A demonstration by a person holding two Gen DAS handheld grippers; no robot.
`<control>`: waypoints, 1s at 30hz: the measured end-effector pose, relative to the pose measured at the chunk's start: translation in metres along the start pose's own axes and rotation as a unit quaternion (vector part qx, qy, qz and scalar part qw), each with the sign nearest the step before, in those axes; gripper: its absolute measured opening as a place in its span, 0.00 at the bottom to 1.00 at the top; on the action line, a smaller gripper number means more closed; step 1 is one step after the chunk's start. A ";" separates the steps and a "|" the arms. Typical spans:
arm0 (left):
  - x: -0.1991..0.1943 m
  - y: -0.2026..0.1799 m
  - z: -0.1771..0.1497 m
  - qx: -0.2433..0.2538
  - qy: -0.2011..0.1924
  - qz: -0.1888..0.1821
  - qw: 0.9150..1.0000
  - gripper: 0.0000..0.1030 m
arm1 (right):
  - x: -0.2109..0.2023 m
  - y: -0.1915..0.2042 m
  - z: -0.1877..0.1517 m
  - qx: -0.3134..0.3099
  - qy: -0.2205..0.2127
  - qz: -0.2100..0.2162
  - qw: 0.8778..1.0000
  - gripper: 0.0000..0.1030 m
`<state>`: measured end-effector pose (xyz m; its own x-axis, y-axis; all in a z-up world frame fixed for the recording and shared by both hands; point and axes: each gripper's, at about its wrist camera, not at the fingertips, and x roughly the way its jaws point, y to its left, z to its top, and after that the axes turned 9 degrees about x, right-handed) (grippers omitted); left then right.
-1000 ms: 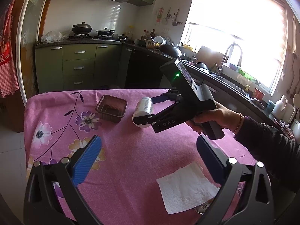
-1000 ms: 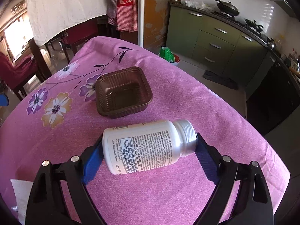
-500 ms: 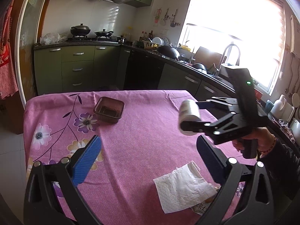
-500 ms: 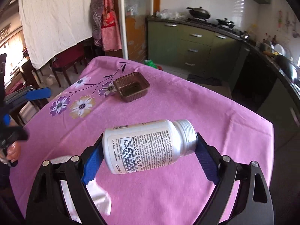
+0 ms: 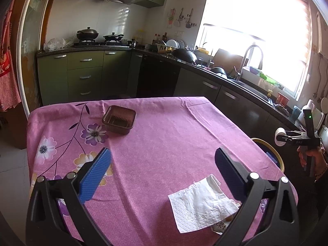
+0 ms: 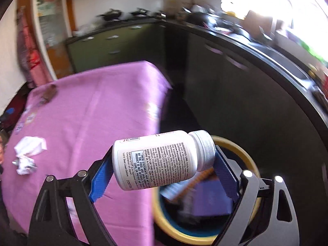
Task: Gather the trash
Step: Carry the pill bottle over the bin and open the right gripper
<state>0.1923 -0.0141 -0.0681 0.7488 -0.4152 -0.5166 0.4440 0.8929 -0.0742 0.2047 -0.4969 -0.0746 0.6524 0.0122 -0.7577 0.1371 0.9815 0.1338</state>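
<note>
Over the bin [image 6: 235, 147] now, bottle [image 6: 164, 160] still gripped.

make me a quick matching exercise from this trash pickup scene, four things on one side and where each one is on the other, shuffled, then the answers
Things:
1. white bottle
2. brown plastic tray
3. white paper napkin
4. yellow-rimmed bin

Places:
A. on the floor beside the table edge, trash already in it
B. lying flat on the tablecloth near the left gripper
C. clamped between the fingers of the right gripper, held over the bin
D. standing alone on the far part of the pink tablecloth

Pairs: 1-C, 2-D, 3-B, 4-A
</note>
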 end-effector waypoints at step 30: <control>0.016 -0.014 -0.006 0.031 0.031 0.009 0.999 0.94 | 0.065 -0.049 -0.005 0.049 0.016 -0.081 0.995 0.95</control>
<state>0.1954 -0.0325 -0.0804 0.7260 -0.3853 -0.5696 0.4609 0.8874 -0.0128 0.2368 -0.5436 -0.1340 0.5918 -0.1364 -0.7944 0.3119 0.9476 0.0697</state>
